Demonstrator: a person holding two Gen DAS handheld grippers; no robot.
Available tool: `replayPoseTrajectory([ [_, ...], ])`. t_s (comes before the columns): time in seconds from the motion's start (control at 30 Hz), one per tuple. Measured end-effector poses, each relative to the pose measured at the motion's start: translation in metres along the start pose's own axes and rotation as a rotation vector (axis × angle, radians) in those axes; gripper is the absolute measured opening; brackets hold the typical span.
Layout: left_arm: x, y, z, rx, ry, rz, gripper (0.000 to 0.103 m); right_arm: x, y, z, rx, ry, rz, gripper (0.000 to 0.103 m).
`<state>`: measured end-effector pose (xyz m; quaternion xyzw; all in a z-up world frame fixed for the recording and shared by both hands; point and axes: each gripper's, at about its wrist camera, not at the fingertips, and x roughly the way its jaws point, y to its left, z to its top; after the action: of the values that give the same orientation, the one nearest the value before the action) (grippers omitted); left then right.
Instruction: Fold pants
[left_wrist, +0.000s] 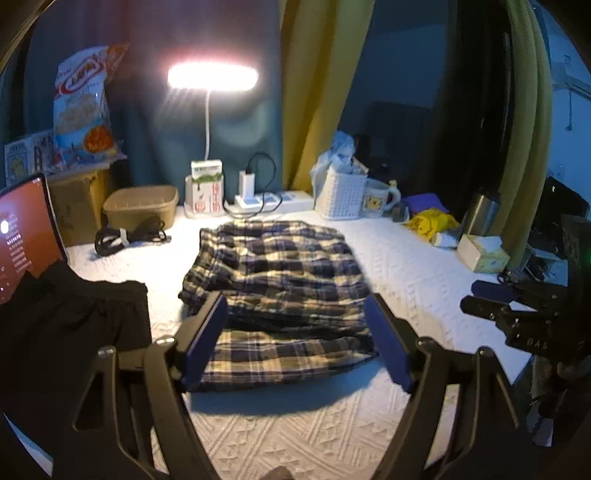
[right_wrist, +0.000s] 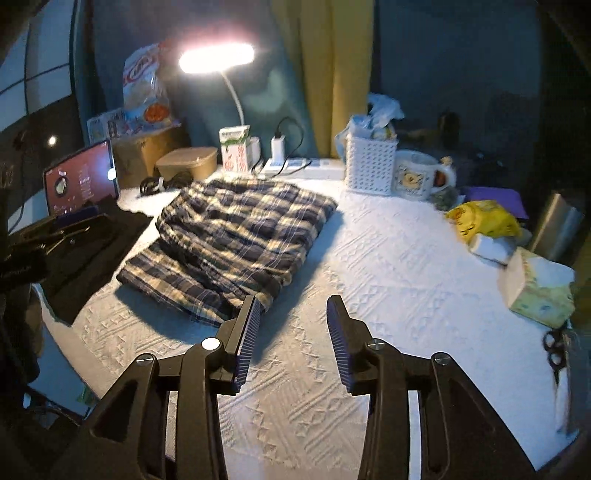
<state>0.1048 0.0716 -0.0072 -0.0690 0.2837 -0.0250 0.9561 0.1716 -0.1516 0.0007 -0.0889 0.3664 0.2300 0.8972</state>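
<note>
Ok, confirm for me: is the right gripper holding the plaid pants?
No: the right gripper is open over the bare white bedspread, and the folded plaid pants lie untouched beside it.

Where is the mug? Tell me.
In the right wrist view, the mug stands at the back right, beside the white basket, behind the yellow bag.

Only "DAG" reads, on the right hand-held gripper (left_wrist: 491, 295)

Bedroom at home – curtains (left_wrist: 314, 92), desk lamp (left_wrist: 212, 75), snacks (left_wrist: 83, 107).
</note>
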Motion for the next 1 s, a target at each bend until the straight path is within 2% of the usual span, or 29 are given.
replayPoseTrajectory([
  [0.07, -0.010, -0.005, 0.000, 0.003, -0.026, 0.032, 0.078, -0.012, -0.002, -0.001, 0.012, -0.028, -0.014, 0.042],
  [0.1, -0.013, -0.006, 0.000, 0.002, -0.039, 0.050, 0.078, -0.020, -0.003, -0.001, 0.018, -0.045, -0.023, 0.046],
  [0.13, -0.018, -0.008, 0.000, 0.002, -0.055, 0.071, 0.078, -0.026, -0.004, -0.001, 0.023, -0.059, -0.031, 0.059],
  [0.2, -0.029, -0.012, 0.000, 0.001, -0.092, 0.097, 0.078, -0.040, -0.006, -0.002, 0.035, -0.096, -0.048, 0.074],
  [0.23, -0.034, -0.013, 0.000, 0.000, -0.111, 0.096, 0.078, -0.046, -0.007, -0.002, 0.038, -0.114, -0.055, 0.077],
  [0.37, -0.055, -0.023, 0.005, 0.012, -0.171, 0.094, 0.078, -0.072, -0.007, -0.001, 0.031, -0.176, -0.089, 0.078],
  [0.47, -0.069, -0.034, 0.009, 0.061, -0.209, 0.150, 0.078, -0.087, -0.005, 0.001, 0.021, -0.210, -0.106, 0.078],
  [0.6, -0.084, -0.042, 0.009, 0.103, -0.239, 0.169, 0.078, -0.105, 0.000, 0.002, 0.015, -0.249, -0.119, 0.078],
  [0.8, -0.094, -0.036, 0.007, 0.038, -0.226, 0.183, 0.078, -0.115, 0.005, 0.002, 0.013, -0.279, -0.118, 0.078],
  [1.0, -0.103, -0.029, 0.008, 0.004, -0.267, 0.161, 0.078, -0.118, 0.004, 0.002, 0.033, -0.289, -0.116, 0.078],
])
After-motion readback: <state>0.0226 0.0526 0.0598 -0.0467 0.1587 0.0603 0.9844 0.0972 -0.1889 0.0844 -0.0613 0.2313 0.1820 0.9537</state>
